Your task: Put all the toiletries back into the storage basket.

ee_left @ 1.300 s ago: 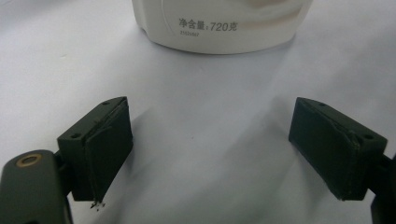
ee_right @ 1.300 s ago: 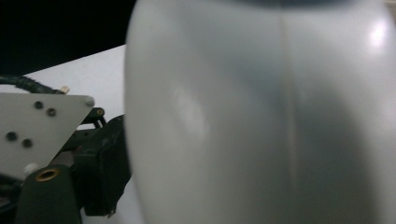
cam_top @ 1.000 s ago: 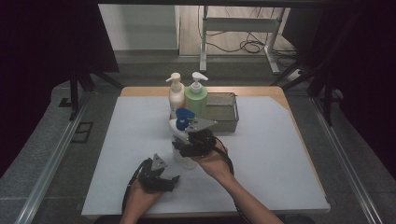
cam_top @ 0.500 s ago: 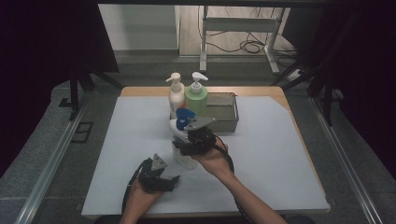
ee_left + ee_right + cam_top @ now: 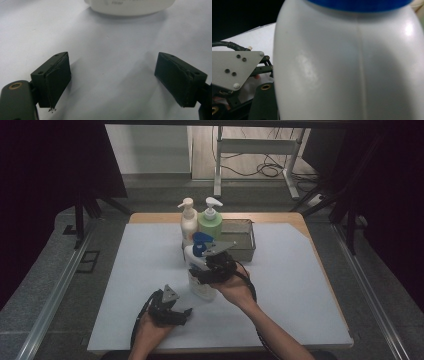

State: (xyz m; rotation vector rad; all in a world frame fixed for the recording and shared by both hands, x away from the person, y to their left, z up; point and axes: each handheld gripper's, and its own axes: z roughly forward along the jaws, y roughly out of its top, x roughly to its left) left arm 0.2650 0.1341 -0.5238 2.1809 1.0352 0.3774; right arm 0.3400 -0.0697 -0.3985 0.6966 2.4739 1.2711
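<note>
High view showed your white-covered wooden surface (image 5: 150,270) ringed by dark curtains; right tongs (image 5: 202,270) gripped the white blue-capped pump bottle (image 5: 200,287) standing centrally, left tongs (image 5: 112,75) gaped wide, empty.

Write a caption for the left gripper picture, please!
Open left gripper above the white table, facing a white bottle's base.

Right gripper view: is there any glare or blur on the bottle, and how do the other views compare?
Right gripper view: white bottle soft, with glare patches. Left gripper view: jaws sharp, bottle base blurred. High view: dim, dark surroundings, table evenly lit.
</note>
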